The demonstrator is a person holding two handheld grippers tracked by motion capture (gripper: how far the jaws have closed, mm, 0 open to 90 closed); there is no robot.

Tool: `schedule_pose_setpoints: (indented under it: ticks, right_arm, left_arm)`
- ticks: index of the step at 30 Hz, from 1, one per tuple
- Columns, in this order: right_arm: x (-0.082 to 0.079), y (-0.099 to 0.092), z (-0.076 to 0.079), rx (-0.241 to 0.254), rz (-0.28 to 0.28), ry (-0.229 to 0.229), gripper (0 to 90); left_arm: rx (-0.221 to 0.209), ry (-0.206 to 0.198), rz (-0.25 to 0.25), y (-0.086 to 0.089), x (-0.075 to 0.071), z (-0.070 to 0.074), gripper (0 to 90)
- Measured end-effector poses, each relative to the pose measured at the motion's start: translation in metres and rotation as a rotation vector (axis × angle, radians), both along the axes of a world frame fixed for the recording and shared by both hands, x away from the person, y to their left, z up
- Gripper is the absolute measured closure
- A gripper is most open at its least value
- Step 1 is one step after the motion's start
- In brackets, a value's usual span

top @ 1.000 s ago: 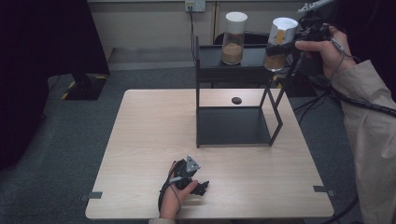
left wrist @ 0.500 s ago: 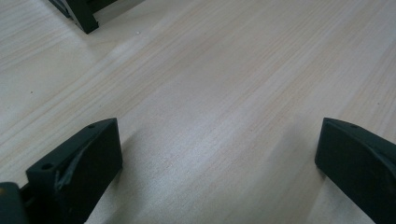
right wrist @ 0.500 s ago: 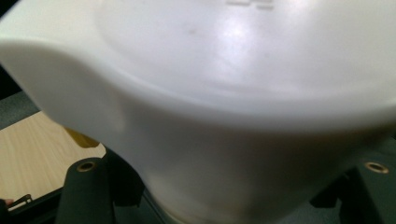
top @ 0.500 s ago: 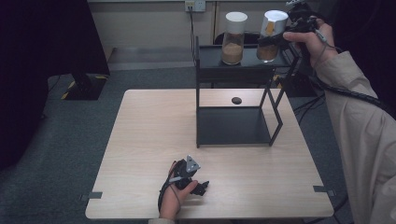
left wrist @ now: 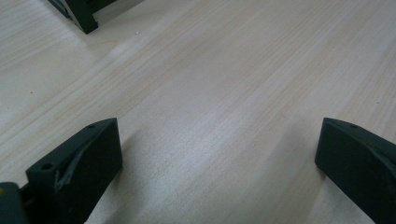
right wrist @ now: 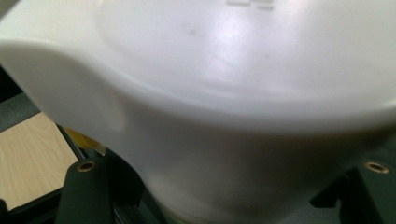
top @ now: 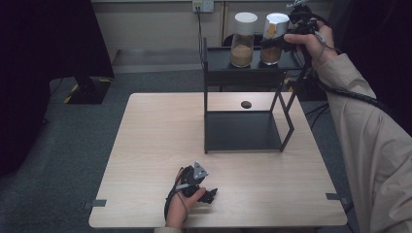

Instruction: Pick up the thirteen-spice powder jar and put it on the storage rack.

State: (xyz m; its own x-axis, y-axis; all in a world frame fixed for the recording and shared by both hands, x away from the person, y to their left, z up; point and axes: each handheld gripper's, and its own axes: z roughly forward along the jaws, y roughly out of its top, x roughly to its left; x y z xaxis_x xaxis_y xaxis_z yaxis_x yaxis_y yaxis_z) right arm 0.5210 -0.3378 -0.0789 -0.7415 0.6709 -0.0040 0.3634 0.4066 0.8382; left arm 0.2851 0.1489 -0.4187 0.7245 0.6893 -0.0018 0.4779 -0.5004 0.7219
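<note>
On the top shelf of the black rack (top: 252, 75), at the table's (top: 145, 145) far right corner, the high view showed two white-lidded jars of brown granules side by side. The right gripper (top: 282, 44) clamped the right jar (top: 273, 41) near its lid, probably so it could be set down upright beside the left jar (top: 243, 41); whether its base had touched the shelf was hard to tell. The left gripper (top: 197, 187) rested idle by the table's near edge.

Along the left gripper's view, its jaws stood wide apart over bare wood.

From the right gripper's view, the jar's white lid (right wrist: 233, 70) loomed close between the jaws, held firmly.
</note>
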Motion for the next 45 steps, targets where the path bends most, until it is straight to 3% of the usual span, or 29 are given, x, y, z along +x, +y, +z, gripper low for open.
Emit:
schedule_pose_setpoints:
  ticks: [10,19,26,30,45]
  right_arm:
    - [-0.005,0.001,-0.002,-0.002,-0.010,-0.011,29.9]
    - [-0.012,0.002,0.000,-0.001,-0.063,-0.013,7.7]
    - [-0.030,-0.007,-0.003,0.028,-0.099,-0.017,1.0]
    - [-0.040,-0.005,-0.004,0.015,-0.111,-0.021,0.9]
    - [-0.079,-0.014,-0.021,0.073,-0.079,-0.029,0.8]
  left_arm:
    - [0.000,0.000,0.000,0.000,0.000,0.000,0.0]
    - [0.000,0.000,0.000,0.000,0.000,0.000,0.0]
    - [0.000,-0.002,0.000,0.000,0.000,0.000,0.0]
    - [0.000,-0.002,0.000,0.000,0.000,0.000,0.0]
    - [0.000,-0.002,0.000,0.000,0.000,0.000,0.0]
